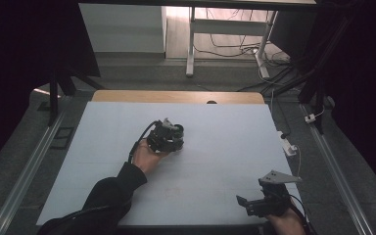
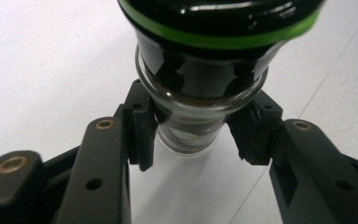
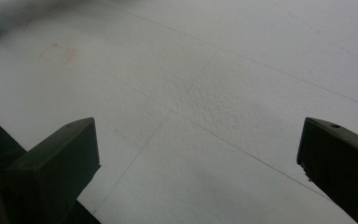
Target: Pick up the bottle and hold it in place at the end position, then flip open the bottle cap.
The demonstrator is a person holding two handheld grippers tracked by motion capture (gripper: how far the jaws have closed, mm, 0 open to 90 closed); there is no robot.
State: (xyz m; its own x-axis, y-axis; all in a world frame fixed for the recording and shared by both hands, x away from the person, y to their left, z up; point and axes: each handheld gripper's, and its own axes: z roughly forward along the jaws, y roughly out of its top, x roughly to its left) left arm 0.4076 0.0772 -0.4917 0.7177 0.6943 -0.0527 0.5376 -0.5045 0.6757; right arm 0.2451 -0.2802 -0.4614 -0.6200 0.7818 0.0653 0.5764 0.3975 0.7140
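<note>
1. The left gripper clamps its black pads on the narrow neck of a dark glass jar with a green band, held near the middle of the white table top.
2. The right gripper hovers with jaws spread wide and nothing between them, at the table's near right corner (well apart from the jar).
3. Bare white surface surrounds both grippers.
4. Beyond the far wooden edge lie grey floor and cables.
</note>
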